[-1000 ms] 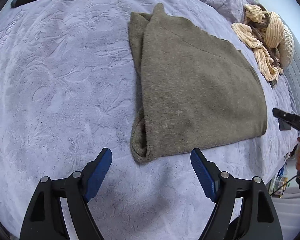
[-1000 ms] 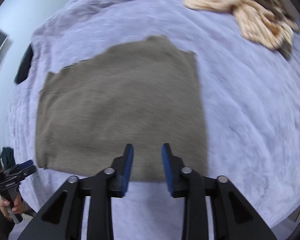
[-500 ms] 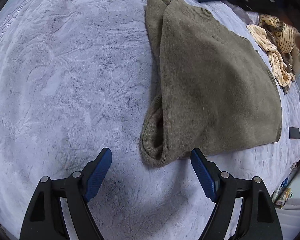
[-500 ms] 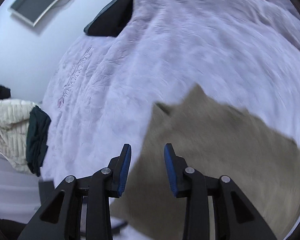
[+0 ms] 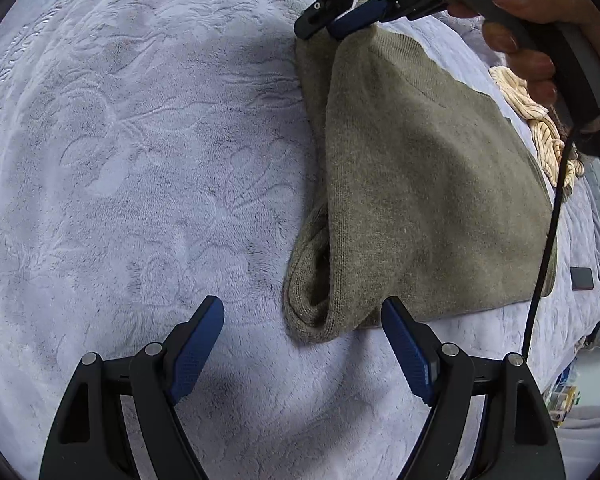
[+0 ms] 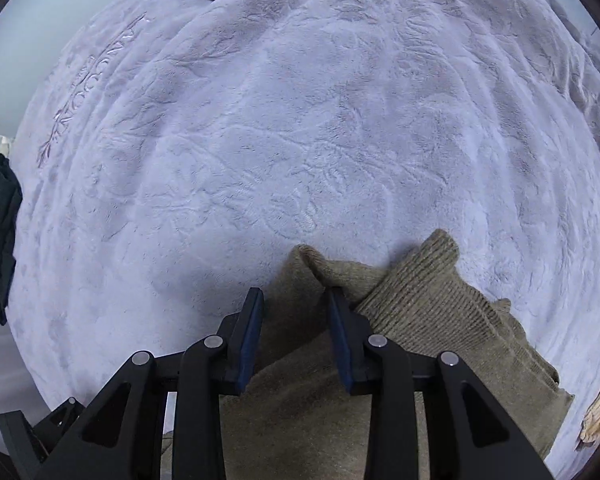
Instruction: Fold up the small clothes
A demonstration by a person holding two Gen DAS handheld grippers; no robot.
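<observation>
now the right tool [image 6: 294, 312] has swung over the olive sweater's [image 5: 428, 200] far corner.

Embossed lettering on the blanket [image 6: 88, 92] is too faint to read

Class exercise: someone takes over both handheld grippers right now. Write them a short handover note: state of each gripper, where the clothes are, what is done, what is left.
Left gripper: open, empty, over the near corner of the olive knit garment.
Right gripper: jaws partly open astride the garment's far corner; whether the pads press on it cannot be told.
Garment: folded at least once, flat on the lilac blanket.
Striped cream clothes: crumpled pile beyond it, not yet folded.
Left: probably grip both corners, make the next fold, then the pile.
</observation>
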